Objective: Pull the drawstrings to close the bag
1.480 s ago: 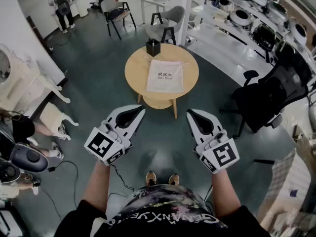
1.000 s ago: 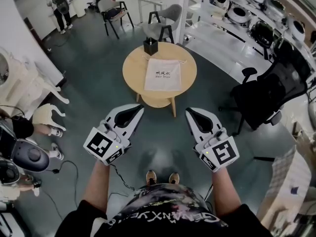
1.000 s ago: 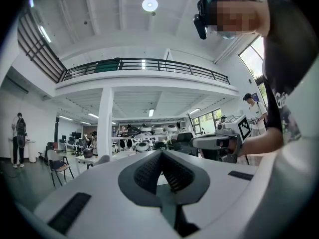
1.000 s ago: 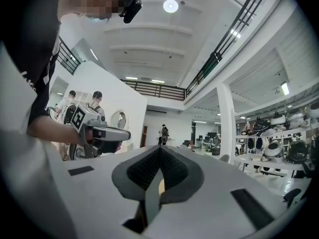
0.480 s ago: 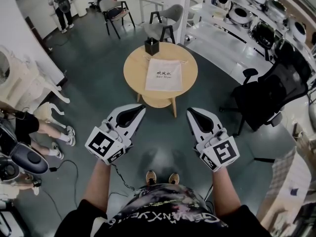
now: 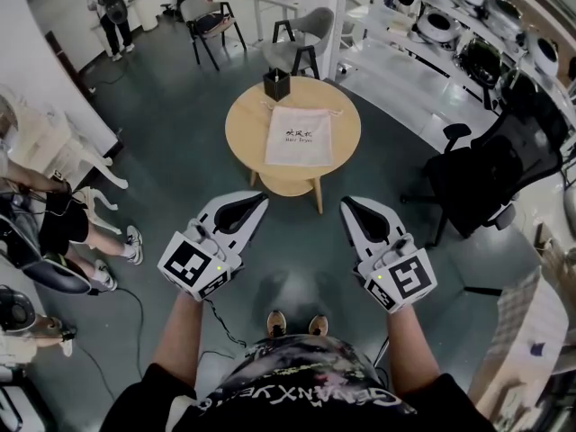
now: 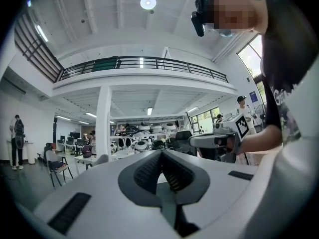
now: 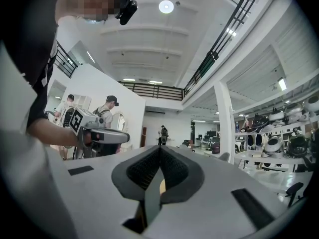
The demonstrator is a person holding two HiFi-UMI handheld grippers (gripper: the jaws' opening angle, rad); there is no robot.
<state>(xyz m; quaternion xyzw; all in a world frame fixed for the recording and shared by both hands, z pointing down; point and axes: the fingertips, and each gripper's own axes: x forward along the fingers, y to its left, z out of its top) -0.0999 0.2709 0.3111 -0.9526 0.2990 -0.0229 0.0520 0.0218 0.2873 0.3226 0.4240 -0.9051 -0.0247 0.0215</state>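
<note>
A pale drawstring bag (image 6: 298,137) with dark print lies flat on a round wooden table (image 6: 247,131), its drawstring cords trailing at the far end. My left gripper (image 6: 259,199) and right gripper (image 6: 346,205) hang side by side well short of the table, above the grey floor. Both are shut with nothing between the jaws. In the left gripper view the left gripper (image 7: 161,152) has its jaws pressed together, and the right gripper (image 7: 199,140) shows off to the side. In the right gripper view the right gripper (image 8: 159,147) is likewise shut. The bag is hidden in both gripper views.
A small black box (image 6: 277,85) stands on the table's far edge. Grey chairs (image 6: 302,42) sit behind the table and a black office chair (image 6: 490,183) at the right. A person (image 6: 45,223) stands at the left; another (image 6: 112,9) is far back. Cable (image 6: 135,318) lies on the floor.
Both grippers have kept still and shut. The person at the left edge has shifted about. The view has drifted very slightly.
</note>
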